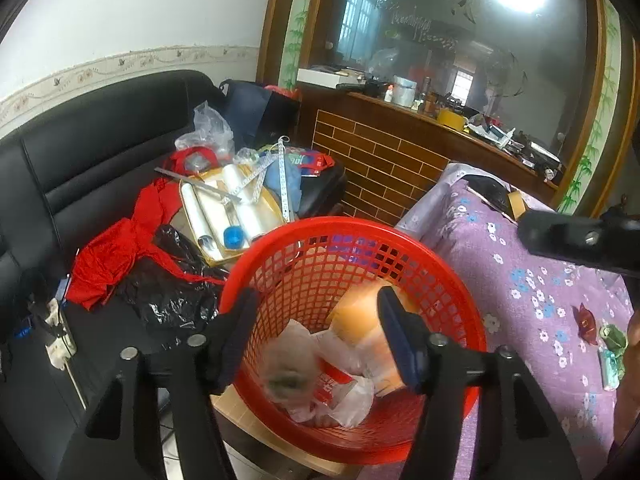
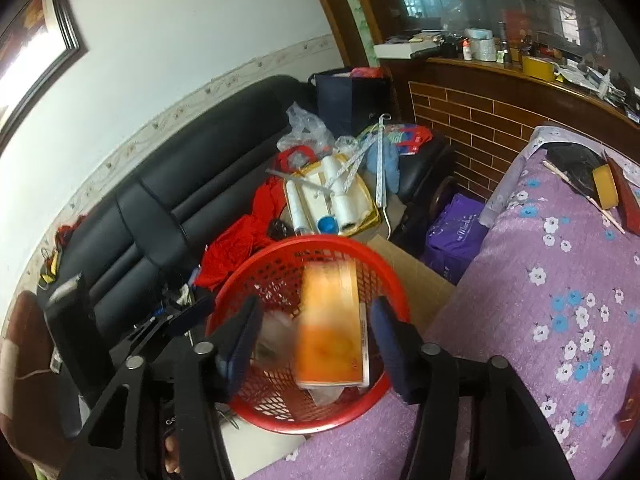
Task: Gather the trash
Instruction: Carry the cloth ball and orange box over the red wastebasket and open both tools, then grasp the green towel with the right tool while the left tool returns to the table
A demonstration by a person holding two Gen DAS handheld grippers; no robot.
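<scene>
An orange box (image 2: pixel 330 328) lies in the red basket (image 2: pixel 384 264), blurred. In the right wrist view its long axis runs from 12 to 6 o'clock, the near end low in the basket and the far end leaning up toward the far rim. In the left wrist view the box (image 1: pixel 360 320) sits at the basket's 3 o'clock side, tilted against the mesh wall. Beside it, at 7 o'clock in the basket (image 1: pixel 440 264), are crumpled white wrappers (image 1: pixel 340 392) and a blurred grey wad (image 1: pixel 288 372).

The right gripper (image 2: pixel 314 336) is spread wide above the basket. The box shows between its fingers, and whether either touches it cannot be told. The left gripper (image 1: pixel 316 336) is also spread wide over the basket and holds nothing.

The basket stands between a black sofa (image 1: pixel 100 140) at 9 o'clock and a table under a purple flowered cloth (image 1: pixel 520 280) at 3 o'clock. On the cloth, at 3 to 4 o'clock, lie a dark red wrapper (image 1: pixel 585 321) and a green one (image 1: pixel 612 344). On the sofa are red cloth (image 1: pixel 108 264), a black bag (image 1: pixel 168 288) and a tray of white rolls (image 1: pixel 228 208). A brick-faced counter (image 1: pixel 380 160) stands at 12 o'clock.
</scene>
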